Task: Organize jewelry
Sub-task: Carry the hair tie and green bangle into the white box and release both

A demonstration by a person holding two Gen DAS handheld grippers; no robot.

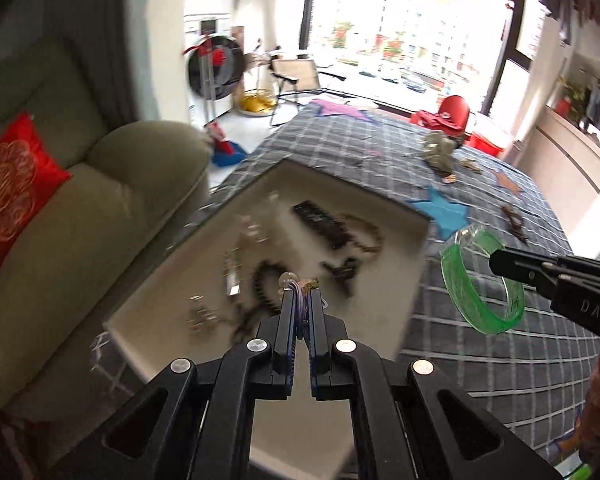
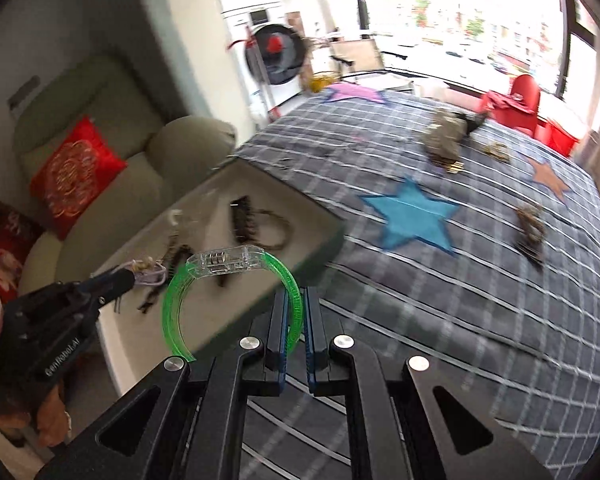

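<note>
The task looks partly done. Several dark chains and clips already lie in the white box [image 1: 400,216], while a few pieces remain scattered on the far right of the checked cloth [image 2: 460,300]. The left gripper [image 1: 301,296] pinches a small pale bead piece [image 1: 290,280] above the box. The right gripper [image 2: 296,300] clamps the green bangle [image 2: 172,312] just beside the box's near edge — the box floor has bare patches to drop into.
</note>
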